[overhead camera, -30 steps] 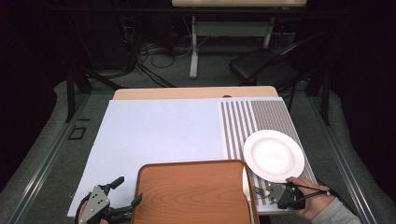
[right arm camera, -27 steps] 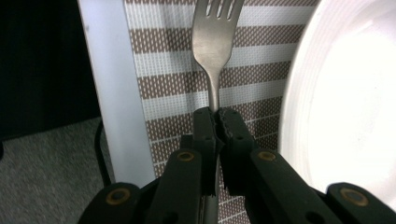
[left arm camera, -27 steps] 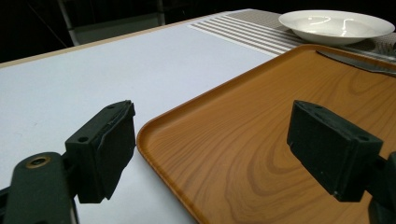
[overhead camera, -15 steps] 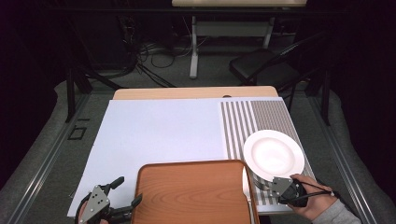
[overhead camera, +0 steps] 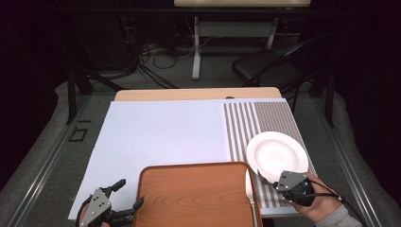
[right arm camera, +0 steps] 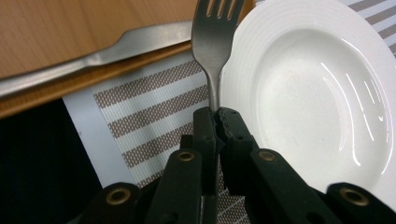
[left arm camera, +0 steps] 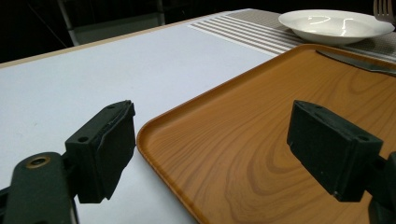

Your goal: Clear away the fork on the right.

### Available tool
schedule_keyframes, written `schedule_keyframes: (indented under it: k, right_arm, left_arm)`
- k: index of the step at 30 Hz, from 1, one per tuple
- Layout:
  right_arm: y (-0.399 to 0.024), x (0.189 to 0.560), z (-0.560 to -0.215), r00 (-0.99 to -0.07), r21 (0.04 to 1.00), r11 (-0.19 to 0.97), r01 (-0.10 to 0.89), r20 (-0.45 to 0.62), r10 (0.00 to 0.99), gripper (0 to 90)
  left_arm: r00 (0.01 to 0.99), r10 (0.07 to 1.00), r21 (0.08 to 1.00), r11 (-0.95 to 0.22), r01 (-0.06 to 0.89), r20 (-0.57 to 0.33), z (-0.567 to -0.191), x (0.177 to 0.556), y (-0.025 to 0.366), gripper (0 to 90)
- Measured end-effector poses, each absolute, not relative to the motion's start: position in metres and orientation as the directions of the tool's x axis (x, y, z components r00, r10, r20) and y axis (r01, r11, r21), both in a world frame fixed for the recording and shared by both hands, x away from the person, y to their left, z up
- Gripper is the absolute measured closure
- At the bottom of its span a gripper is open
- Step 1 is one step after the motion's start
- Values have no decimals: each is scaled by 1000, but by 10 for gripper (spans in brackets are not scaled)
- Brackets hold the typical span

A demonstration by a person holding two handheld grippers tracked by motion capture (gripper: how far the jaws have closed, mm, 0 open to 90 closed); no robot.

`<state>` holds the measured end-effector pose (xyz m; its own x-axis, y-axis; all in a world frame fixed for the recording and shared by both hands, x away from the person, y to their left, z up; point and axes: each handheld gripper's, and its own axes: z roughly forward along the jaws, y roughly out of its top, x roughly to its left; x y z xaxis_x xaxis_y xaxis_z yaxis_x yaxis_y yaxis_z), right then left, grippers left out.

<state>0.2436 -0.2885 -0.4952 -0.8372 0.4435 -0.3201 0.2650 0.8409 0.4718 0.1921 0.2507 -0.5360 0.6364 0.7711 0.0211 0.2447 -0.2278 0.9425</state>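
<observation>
My right gripper [right arm camera: 217,116] is shut on the handle of a metal fork [right arm camera: 212,42], whose tines point out over the gap between the white plate [right arm camera: 317,93] and the wooden tray [right arm camera: 70,23]. A table knife [right arm camera: 116,51] lies along the tray's rim. In the high view the right gripper [overhead camera: 276,182] sits at the plate's [overhead camera: 276,153] near edge. My left gripper [left arm camera: 215,135] is open, its jaws straddling the near left corner of the tray [left arm camera: 280,93] without touching it. It shows at the tray's [overhead camera: 194,198] front left as the left gripper [overhead camera: 128,194].
The plate stands on a striped placemat [overhead camera: 265,120] at the right of a white mat [overhead camera: 161,132]. A black chair [overhead camera: 269,68] and cables lie beyond the table's far edge. The person's hand [overhead camera: 321,205] comes in at the bottom right.
The right gripper, still holding the fork, has shifted slightly away from the table's front edge toward the plate. The left gripper has not moved.
</observation>
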Motion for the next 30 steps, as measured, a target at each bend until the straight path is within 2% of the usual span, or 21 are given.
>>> schedule_keyframes:
  k: [14,20,30]
  right_arm:
    - [-298,246,-484,-758,659,667,348,-221,613,863]
    - [-303,247,-480,-721,738,558,379,-142,678,863]
    - [-297,244,-478,-718,779,506,369,-106,688,863]
  left_arm:
    - [638,770,943,-228,243,21,-536,192,251,156]
    - [637,771,944,-224,242,20,-536,192,251,156]
    - [636,771,944,-224,241,20,-536,192,251,156]
